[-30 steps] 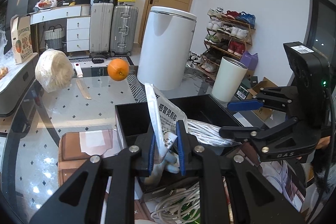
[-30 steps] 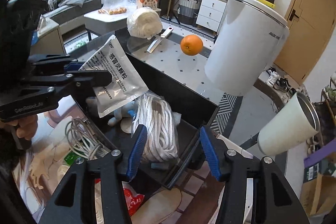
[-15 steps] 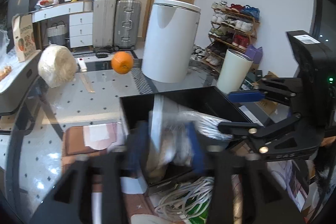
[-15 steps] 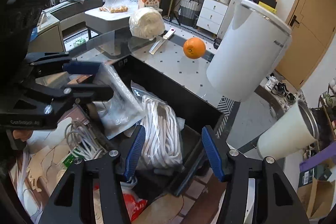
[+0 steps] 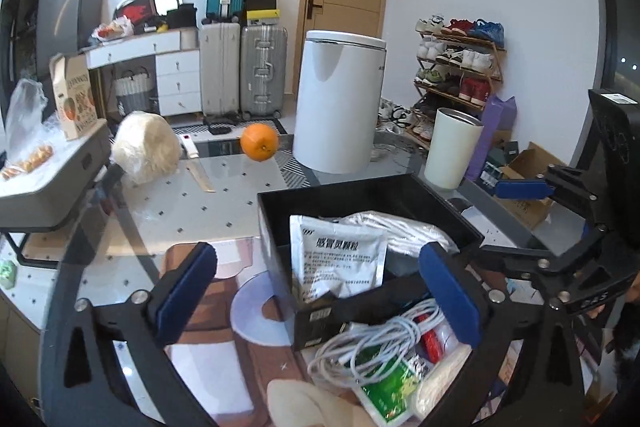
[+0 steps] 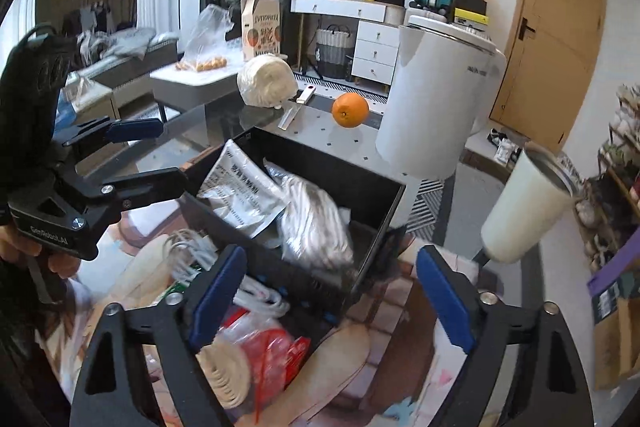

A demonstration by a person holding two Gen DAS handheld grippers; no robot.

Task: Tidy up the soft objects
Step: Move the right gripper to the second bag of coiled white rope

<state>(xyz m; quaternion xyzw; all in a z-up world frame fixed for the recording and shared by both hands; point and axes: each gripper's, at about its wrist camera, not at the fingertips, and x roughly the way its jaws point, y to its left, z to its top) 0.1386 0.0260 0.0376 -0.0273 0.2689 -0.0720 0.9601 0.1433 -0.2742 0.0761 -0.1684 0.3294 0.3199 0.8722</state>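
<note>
Both grippers, left gripper (image 5: 320, 295) and right gripper (image 6: 332, 291), are opening with nothing gripped, the sachet (image 5: 340, 263) and bagged rope (image 6: 316, 223) lie in the black bin (image 5: 360, 187), and leftover cable (image 5: 372, 343) sits just below, nearer the left one.

"感冒灵颗粒" on white sachet (image 5: 338, 259)

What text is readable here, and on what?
"感冒灵颗粒": white sachet in the black bin.
"GenRobot.AI": left tongs, on the body.
"KUMQUAT", upside down: cardboard carton.
Sachet's small print, green packet, white appliance's side mark: too small or blurred.
</note>
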